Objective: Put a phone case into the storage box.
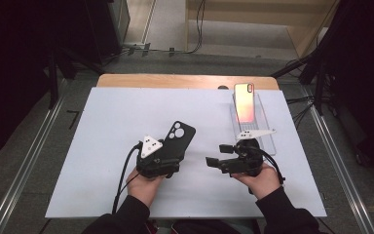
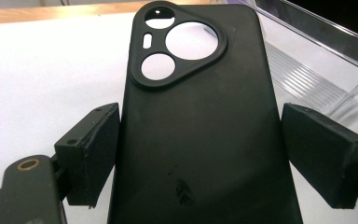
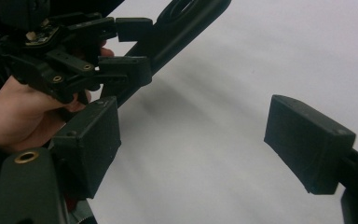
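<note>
Holding the black case [image 1: 177,139] near the middle of the table, the left claw [image 1: 168,155] grips its sides; its long way points far. Right claw [image 1: 214,155] waits wide, just right.

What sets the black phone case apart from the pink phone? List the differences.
The black phone case sits between the left gripper's jaws, while the pink phone stands apart from both grippers. The case is matte black; the phone is glossy pink-orange. The case lies low at the sheet's middle; the phone leans on a clear stand at the far right. The case has large round camera cutouts; the phone has a small corner camera. Both show their backs.
</note>
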